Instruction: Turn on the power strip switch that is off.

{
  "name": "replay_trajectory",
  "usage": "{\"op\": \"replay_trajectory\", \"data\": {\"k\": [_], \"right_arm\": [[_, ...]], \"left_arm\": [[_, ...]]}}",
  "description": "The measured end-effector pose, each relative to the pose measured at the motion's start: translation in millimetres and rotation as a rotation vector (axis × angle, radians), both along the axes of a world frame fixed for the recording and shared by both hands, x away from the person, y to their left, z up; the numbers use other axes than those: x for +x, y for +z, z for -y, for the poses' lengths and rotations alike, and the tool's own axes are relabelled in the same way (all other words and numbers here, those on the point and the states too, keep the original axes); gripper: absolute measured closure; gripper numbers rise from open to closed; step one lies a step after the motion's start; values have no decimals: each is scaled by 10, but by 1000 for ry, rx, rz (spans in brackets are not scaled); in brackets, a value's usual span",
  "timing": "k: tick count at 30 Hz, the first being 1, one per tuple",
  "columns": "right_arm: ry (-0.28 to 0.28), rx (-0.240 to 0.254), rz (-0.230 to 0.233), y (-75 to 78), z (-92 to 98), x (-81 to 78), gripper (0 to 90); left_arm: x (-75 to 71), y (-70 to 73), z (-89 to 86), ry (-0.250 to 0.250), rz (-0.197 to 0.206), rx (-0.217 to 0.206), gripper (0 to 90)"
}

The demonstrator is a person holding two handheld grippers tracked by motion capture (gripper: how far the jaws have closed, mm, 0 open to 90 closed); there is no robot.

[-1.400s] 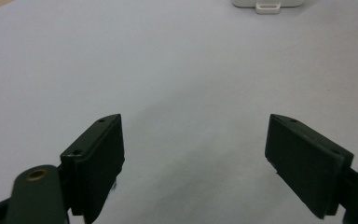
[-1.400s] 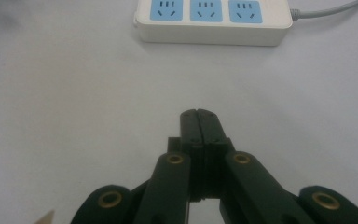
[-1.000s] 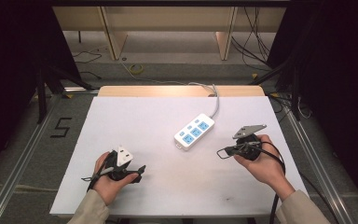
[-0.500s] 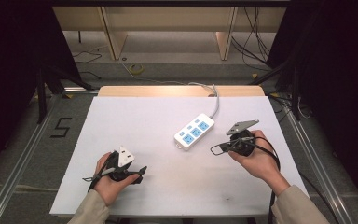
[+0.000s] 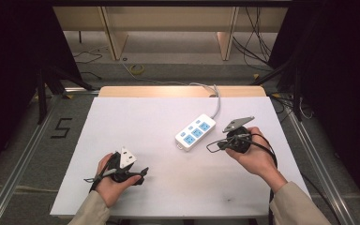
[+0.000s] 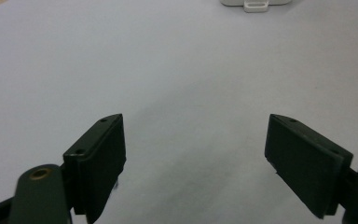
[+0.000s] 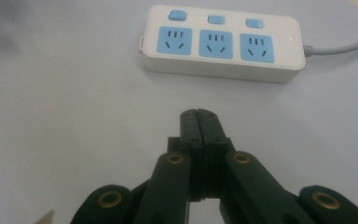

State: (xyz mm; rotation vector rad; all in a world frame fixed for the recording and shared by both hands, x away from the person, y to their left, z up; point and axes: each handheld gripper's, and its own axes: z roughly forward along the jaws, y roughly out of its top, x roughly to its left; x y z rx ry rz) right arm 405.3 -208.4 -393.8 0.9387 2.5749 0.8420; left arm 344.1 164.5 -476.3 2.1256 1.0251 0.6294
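While its jaws are pressed together on nothing, the right tool (image 7: 200, 114) points at the white power strip (image 7: 221, 42) just beyond, upper middle of the frame. Lower left, the left tool (image 5: 143, 174) gapes wide over the bare white surface (image 5: 140, 126).

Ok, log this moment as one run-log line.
left hand-held gripper: open, empty, over table | right hand-held gripper: shut, empty, facing power strip | power strip: untouched

White table (image 5: 136, 122) with 1 power strip (image 5: 196, 132), 3 sockets.
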Motion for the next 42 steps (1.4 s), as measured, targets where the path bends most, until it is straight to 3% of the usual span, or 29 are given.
{"op": "replay_trajectory", "data": {"k": [42], "right_arm": [[21, -40, -21, 40, -284, 259, 900]], "left_arm": [[0, 5, 4, 1, 5, -7, 203]]}}
